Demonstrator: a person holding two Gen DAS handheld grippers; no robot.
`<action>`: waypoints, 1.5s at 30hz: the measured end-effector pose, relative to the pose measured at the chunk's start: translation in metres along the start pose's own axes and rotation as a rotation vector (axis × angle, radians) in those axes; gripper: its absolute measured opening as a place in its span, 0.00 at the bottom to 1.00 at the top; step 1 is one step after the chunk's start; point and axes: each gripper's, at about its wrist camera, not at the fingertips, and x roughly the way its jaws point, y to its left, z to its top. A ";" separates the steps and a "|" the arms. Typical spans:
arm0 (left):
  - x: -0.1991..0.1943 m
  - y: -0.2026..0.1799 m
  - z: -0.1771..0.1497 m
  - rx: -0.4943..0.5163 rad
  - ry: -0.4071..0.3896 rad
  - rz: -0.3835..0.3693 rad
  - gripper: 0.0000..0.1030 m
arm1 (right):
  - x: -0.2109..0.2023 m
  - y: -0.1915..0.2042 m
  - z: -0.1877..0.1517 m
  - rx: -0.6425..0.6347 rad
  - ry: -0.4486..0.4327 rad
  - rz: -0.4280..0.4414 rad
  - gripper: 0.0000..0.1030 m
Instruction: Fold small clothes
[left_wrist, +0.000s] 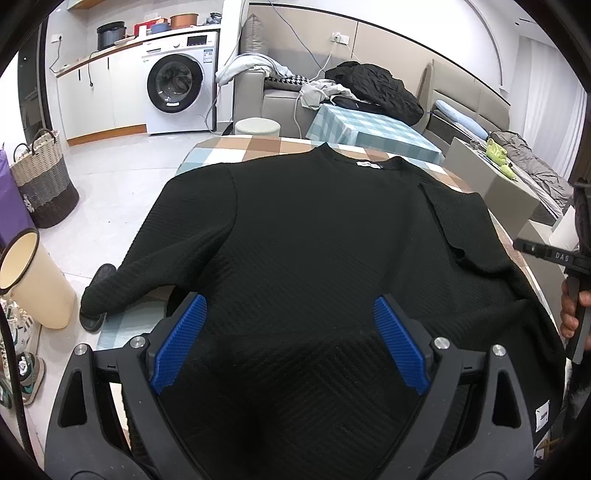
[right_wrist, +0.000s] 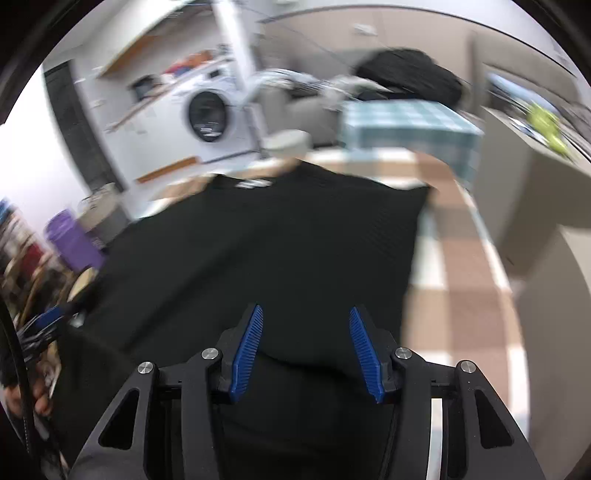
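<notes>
A checkered desk (left_wrist: 258, 146) carries a black sweater (left_wrist: 314, 240); washing machine (left_wrist: 177, 92) and sofa (left_wrist: 255, 92) behind. Left gripper (left_wrist: 290, 314) and right gripper (right_wrist: 306, 325) both gape, gripping nothing.

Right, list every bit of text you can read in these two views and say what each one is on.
"DAS": on the black bar of the right hand-held gripper, at the left view's right edge.
White neck label on the black sweater: print too small to read.
White sticker at the lower right: sideways, not legible.
Washing machine: panel print and door sticker too small.
Right view: too blurred, nothing readable.
</notes>
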 end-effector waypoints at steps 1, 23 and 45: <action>0.001 -0.001 0.000 0.001 0.002 -0.001 0.89 | 0.001 -0.005 -0.002 0.022 0.016 -0.024 0.49; -0.012 0.095 -0.009 -0.240 0.044 0.121 0.89 | -0.023 -0.043 -0.044 0.126 0.052 -0.146 0.41; 0.032 0.207 -0.019 -0.732 0.086 -0.024 0.66 | -0.034 0.000 -0.047 0.187 -0.018 -0.026 0.52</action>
